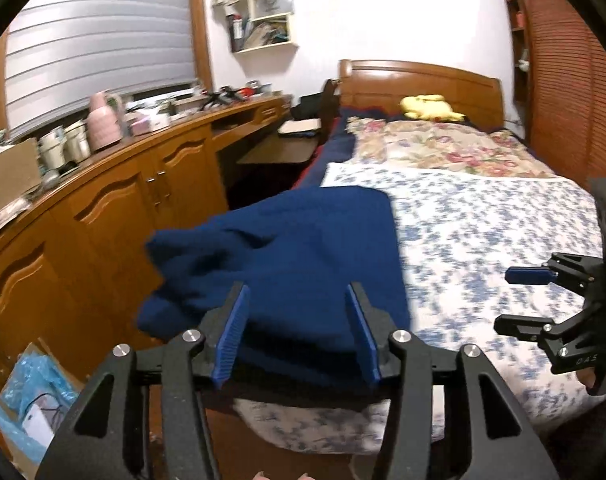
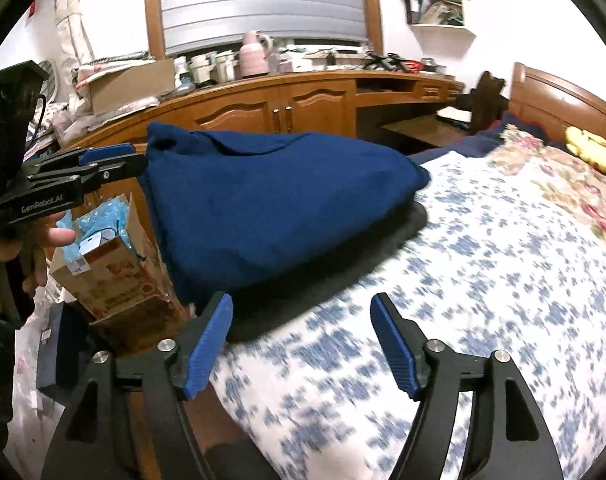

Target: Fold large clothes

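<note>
Bed [image 2: 443,280], floral quilt: we note a folded navy garment [image 2: 271,200] on its near corner; left gripper [image 1: 299,332] and right gripper [image 2: 303,344] open, fingers empty, apparently released after folding

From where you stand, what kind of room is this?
A bedroom in a home, most likely. There is a bed with a wooden headboard and floral covers, a long wooden cabinet under a shuttered window, and a blue garment lying on the bed.

A home bedroom: bed [image 1: 483,216] with floral covers and wooden headboard [image 1: 423,84], cluttered wooden cabinets [image 1: 115,196] at left, wall shelf [image 1: 263,12] beyond.
</note>
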### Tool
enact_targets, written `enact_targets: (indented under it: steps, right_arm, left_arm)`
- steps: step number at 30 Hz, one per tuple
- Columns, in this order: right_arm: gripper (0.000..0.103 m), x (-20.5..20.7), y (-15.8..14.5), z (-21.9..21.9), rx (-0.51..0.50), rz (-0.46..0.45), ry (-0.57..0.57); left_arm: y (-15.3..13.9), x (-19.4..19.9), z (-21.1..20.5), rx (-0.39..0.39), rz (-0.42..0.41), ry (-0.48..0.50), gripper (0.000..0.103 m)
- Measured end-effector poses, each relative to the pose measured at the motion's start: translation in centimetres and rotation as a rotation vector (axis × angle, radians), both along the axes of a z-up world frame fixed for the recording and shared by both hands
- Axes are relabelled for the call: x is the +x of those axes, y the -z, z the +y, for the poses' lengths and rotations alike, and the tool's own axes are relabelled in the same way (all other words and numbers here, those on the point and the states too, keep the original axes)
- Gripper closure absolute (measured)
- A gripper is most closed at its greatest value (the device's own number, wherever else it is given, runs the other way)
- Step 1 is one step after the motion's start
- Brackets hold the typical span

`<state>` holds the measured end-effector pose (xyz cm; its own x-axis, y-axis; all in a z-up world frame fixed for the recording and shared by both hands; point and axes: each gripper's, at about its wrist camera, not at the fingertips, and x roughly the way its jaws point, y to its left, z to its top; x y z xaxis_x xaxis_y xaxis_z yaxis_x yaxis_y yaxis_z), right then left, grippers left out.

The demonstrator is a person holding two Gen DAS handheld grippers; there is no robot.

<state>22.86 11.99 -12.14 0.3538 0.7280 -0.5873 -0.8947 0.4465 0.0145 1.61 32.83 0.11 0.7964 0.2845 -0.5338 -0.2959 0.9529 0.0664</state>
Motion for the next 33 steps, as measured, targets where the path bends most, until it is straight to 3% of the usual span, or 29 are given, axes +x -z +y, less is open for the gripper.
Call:
enact_targets:
  steps: [11,24,33]
  right_arm:
    - [0.02,-1.8,-1.1,-9.7,0.037,-0.014,0.152]
    - [0.017,-3.7,-1.4,-20.9,0.049,-0.021,0.403]
    - [0.017,-6.5,-1.9,-27.4,0.086,-0.015,0.529]
  left_arm:
    - [1.6,4.2,-9.2,-0.052,-0.008,0.165,0.034]
    - [3.3,7.8,-21.0,-0.07,0.019,0.334,0.034]
    - [3.8,8.8,-28.6,-0.088,0.04,0.385,0.034]
